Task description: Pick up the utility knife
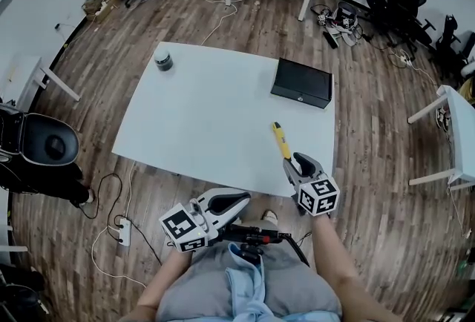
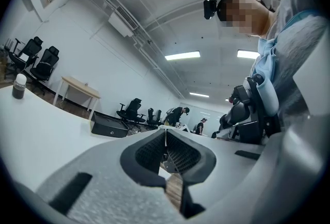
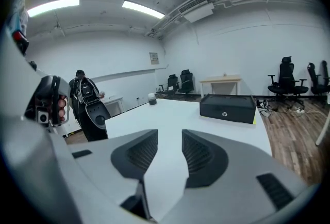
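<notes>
Utility knife on the tabletop, right gripper just beside it

The yellow utility knife [image 1: 280,140] is seen lying near the front right edge of the white tabletop [image 1: 208,120]. The right gripper [image 1: 298,162] is spread open with nothing between its jaws. The left gripper [image 1: 239,199] is clenched and empty, below the tabletop's front edge. The round emblem on the black box [image 1: 301,82] cannot be read.

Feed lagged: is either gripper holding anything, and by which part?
Nothing held. Right gripper open, empty; left gripper shut, empty. The utility knife lies ungripped on the table.
</notes>
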Tool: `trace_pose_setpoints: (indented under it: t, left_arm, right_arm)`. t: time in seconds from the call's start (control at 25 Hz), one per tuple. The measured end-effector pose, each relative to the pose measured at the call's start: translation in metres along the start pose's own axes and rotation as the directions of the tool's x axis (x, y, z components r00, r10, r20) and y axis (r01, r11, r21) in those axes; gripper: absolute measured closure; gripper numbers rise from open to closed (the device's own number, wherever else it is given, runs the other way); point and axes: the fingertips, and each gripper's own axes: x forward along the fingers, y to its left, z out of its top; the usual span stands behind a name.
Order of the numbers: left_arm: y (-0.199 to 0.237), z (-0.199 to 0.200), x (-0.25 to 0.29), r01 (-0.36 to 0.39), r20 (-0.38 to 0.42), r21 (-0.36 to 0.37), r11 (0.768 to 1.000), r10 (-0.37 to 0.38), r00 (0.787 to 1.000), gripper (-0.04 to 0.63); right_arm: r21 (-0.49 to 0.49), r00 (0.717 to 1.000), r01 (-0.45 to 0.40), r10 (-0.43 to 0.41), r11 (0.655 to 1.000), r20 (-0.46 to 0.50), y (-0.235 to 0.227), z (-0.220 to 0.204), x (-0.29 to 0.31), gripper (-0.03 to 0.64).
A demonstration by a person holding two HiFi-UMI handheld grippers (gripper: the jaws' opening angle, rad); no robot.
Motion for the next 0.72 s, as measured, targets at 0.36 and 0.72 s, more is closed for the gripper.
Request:
trace_pose_setpoints:
  t: [0.36,0.72]
  left_arm:
    - [0.009,-0.003,0.011,-0.001,-0.014,-0.016,1.0,0.001,1.0,0.577]
    - [0.017,-0.008,0.024,0.008,-0.037,-0.023,1.0,-0.009,0.999,0.577]
  right_arm:
    - [-0.027,0.995,0.045,-0.047,0.999,-0.084,-0.022,-0.019,0.018,0.494]
    - [-0.007,0.987,0.07,-0.07,0.998,-0.147,-0.036,-0.037,0.043,0.494]
